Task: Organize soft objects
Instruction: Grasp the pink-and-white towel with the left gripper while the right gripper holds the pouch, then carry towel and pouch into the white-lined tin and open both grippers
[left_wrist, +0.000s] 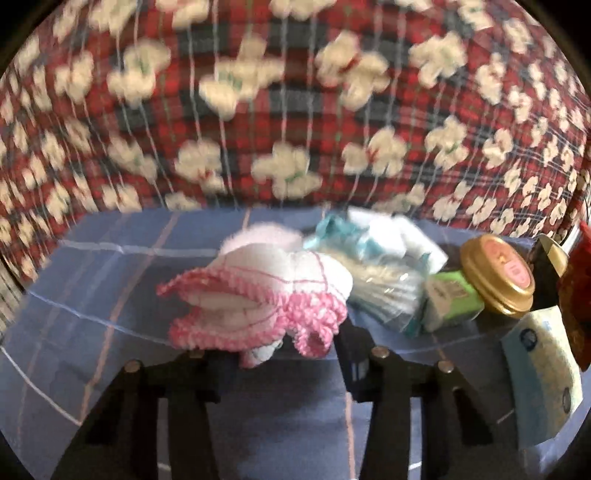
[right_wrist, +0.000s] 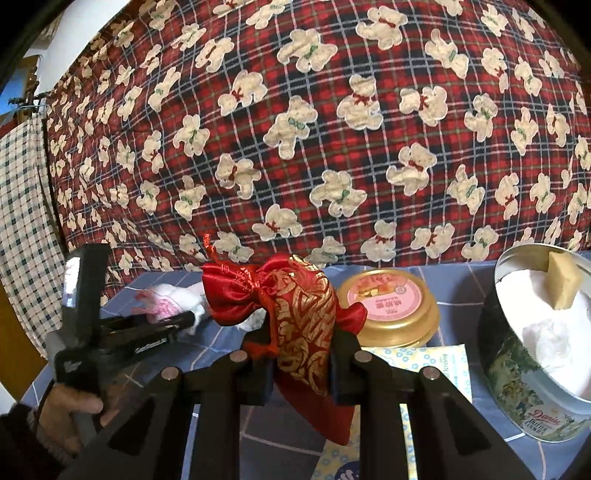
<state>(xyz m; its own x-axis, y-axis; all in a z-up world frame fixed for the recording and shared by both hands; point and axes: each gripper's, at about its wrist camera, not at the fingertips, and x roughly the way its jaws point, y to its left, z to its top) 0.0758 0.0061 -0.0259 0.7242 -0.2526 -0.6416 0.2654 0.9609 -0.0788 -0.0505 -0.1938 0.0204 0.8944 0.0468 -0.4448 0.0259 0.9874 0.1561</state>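
Blue checked tablecloth (right_wrist: 229, 347) before red teddy-bear quilt (right_wrist: 317, 122).

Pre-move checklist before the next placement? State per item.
1. Right gripper clamped on red pouch: ok.
2. Left gripper grip on pink-edged cloth: cannot tell; the cloth lies between the fingers, contact blurred.
3. Cookie tin open for a drop: ok, no lid on it.
4. Room in tin: cannot tell; white stuffing and a beige block already fill much of it.
5. Gold lid clear of tin: ok, it lies apart on the blue cloth.
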